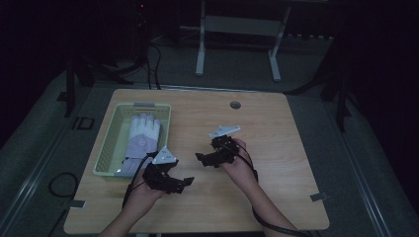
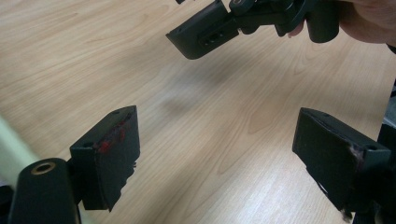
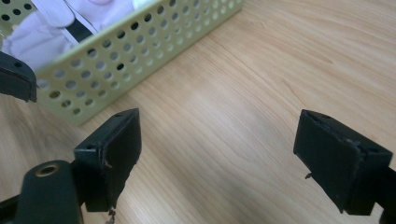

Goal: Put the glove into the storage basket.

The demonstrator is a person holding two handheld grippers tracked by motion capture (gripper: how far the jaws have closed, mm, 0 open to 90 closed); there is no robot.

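A pale green perforated basket [image 1: 109,143] stands at the table's left, with a white glove [image 1: 141,138] lying in it. In the right gripper view the basket wall [image 3: 121,60] and the glove [image 3: 51,28] sit at the upper left. My left gripper [image 1: 184,182] hovers just right of the basket's near corner, open, with bare wood between its jaws [image 2: 215,154]. My right gripper [image 1: 201,159] is at mid-table and points left toward the basket, open and holding nothing [image 3: 217,149]. One of its jaws shows at the top of the left gripper view.
The wooden table [image 1: 276,148] has a round grommet hole [image 1: 235,104] near its far edge. A cable trails from the right hand off the near edge. A desk frame [image 1: 237,29] stands on the floor beyond the table.
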